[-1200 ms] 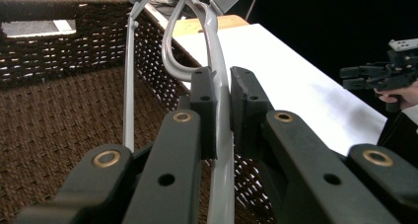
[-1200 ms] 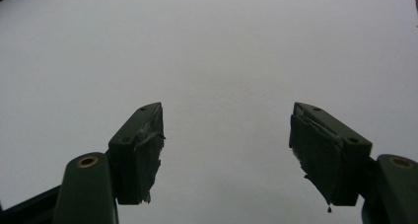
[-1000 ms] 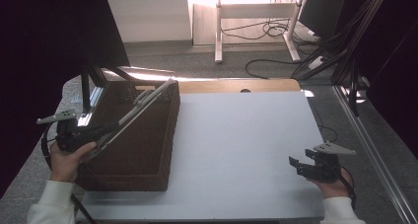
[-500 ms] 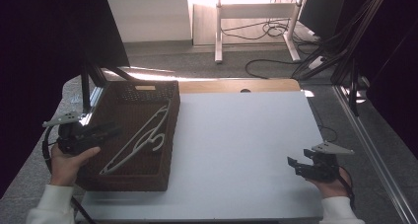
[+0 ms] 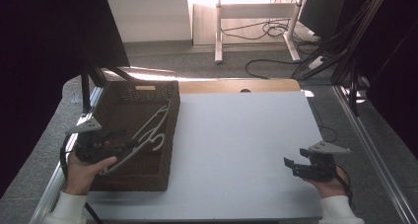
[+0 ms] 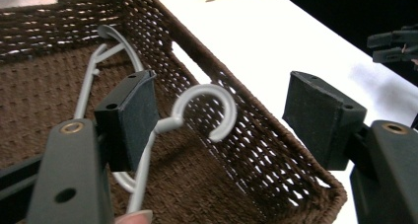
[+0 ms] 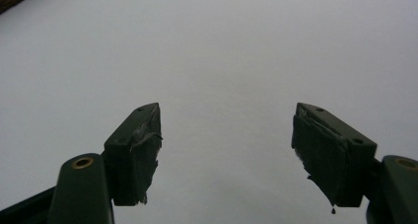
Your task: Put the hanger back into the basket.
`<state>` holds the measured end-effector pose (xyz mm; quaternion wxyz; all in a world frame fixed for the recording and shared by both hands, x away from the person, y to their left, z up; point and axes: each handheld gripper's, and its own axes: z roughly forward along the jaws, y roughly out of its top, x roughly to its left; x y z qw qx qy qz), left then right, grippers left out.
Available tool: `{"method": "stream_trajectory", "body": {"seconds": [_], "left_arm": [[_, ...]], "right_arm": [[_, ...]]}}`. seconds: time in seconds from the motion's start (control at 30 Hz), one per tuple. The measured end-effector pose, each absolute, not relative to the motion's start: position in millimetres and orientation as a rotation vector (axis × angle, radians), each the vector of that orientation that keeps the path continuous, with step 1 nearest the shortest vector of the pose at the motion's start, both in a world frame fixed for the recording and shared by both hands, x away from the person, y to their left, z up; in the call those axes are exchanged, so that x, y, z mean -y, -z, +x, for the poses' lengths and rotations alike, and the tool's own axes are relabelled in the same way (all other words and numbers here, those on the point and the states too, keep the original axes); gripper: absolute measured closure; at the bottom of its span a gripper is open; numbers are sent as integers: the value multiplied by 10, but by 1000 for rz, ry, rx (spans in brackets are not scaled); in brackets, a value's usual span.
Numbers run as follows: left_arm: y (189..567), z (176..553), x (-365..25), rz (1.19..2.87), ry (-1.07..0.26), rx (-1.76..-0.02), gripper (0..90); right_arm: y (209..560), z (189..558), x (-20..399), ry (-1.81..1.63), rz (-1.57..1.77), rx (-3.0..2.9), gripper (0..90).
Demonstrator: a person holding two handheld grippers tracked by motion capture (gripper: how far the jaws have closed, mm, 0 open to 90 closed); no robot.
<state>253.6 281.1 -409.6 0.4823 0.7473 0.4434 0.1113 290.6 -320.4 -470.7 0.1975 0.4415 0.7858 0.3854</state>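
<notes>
A pale grey plastic hanger [image 5: 150,128] lies flat inside the brown woven basket [image 5: 171,135] at the table's left. In the left gripper view its hook [image 6: 207,108] curls up against the basket's inner wall [image 6: 256,135]. My left gripper [image 5: 123,139] hovers over the basket's near part, open. One of its pads [image 6: 135,118] sits beside the hanger's neck, the other stands far off it. My right gripper [image 5: 292,166] rests open near the table's front right, and nothing lies between its jaws [image 7: 226,150] above the bare white tabletop.
The white tabletop [image 5: 236,145] stretches from the basket to the right gripper. A wooden strip [image 5: 236,85] runs along the far edge. Beyond the table stand a desk frame and floor cables [image 5: 276,61]. The right gripper [image 6: 394,44] shows far off in the left gripper view.
The hanger, held raised and tilted over the basket a second ago, has come down flat inside it. My left gripper has let go and opened. The right gripper has barely moved.
</notes>
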Motion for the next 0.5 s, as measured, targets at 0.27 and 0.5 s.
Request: {"method": "stream_trajectory", "body": {"seconds": [0.27,0.5], "left_arm": [[4182,2402,-2538,1885,-295,-1075,249],[4229,2293,-2466,1882,-321,-1087,243]], "right_arm": [[4701,2909,3148,-1093,1198,-2227,272],[4703,2908,3119,-1096,1180,-2240,271]]}}
